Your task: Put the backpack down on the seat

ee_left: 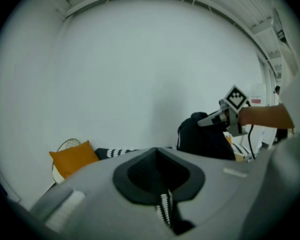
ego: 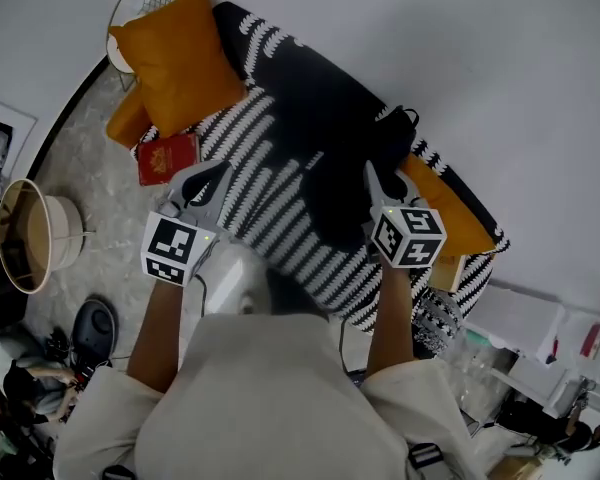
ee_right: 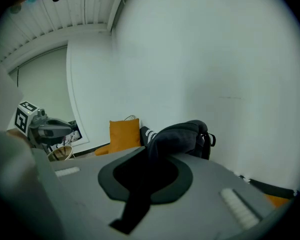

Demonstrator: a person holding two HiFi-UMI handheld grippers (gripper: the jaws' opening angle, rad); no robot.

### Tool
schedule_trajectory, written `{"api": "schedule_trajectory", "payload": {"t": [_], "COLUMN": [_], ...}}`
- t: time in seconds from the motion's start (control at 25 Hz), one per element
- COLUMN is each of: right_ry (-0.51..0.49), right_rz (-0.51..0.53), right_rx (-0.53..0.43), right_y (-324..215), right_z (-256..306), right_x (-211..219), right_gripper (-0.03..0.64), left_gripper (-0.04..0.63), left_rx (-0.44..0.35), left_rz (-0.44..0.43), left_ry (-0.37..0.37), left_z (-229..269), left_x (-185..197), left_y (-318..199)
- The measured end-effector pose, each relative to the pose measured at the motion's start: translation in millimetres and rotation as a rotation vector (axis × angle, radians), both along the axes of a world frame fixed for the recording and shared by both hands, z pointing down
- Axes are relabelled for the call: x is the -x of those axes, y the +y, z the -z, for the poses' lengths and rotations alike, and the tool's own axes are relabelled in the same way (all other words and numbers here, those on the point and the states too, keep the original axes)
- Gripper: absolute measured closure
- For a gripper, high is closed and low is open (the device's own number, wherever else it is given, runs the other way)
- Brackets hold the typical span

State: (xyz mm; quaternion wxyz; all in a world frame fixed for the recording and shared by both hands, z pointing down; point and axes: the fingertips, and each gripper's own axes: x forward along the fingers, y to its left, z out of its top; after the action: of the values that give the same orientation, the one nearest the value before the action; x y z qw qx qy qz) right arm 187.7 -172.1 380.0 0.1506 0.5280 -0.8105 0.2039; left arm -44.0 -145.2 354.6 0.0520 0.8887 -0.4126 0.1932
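Note:
A black backpack [ego: 355, 168] hangs just above the seat, a sofa under a black-and-white striped throw [ego: 280, 223]. My right gripper [ego: 372, 183] is shut on one of its black straps, which runs out of the jaws [ee_right: 145, 156] up to the bag [ee_right: 182, 134]. Over the throw's near edge, my left gripper [ego: 212, 180] is clear of the bag. Its jaws [ee_left: 157, 156] stand together with a sliver of striped cloth in the slit; whether they grip it I cannot tell. The left gripper view shows the backpack [ee_left: 202, 136] under the right gripper [ee_left: 210, 120].
An orange cushion [ego: 175, 58] leans at the sofa's left end and another [ego: 450, 213] lies at the right end behind the bag. A red book [ego: 167, 158] rests beside the left cushion. A round lampshade [ego: 30, 233] stands on the floor at left, cluttered shelves [ego: 540, 358] at right.

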Motion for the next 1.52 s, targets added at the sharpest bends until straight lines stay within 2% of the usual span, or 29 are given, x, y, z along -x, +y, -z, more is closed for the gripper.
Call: {"api": "schedule_trajectory", "payload": {"t": [0.4,0.8,1.04,1.24,1.52], "right_ry": [-0.016,0.028,0.038,0.048,0.054], "right_rz": [0.037,0.128,0.146,0.168,0.224], "right_rx": [0.158,0.290,0.336,0.386,0.446], "right_y": [-67,-111,-146,-158,-168], "right_z": [-93,-178,-226,-251,-316], "right_x": [-9,0,9,5,28], "right_gripper": [0.594,0.594,0.594,0.592,0.592], "left_gripper": [0.591,0.591,0.592,0.591,0.591], "left_rx": [0.098,0.180,0.195,0.203,0.218], "left_rz": [0.025,0.129,0.165,0.217,0.300], "left_ry": [-0.027,-0.022,-0.025,-0.072,-0.102], "left_z": [-58,-103,-119,-118,-139], "left_x": [-15,-9,-4,-2,18], "left_y": [-44,-62,-81,-77,-74]}}
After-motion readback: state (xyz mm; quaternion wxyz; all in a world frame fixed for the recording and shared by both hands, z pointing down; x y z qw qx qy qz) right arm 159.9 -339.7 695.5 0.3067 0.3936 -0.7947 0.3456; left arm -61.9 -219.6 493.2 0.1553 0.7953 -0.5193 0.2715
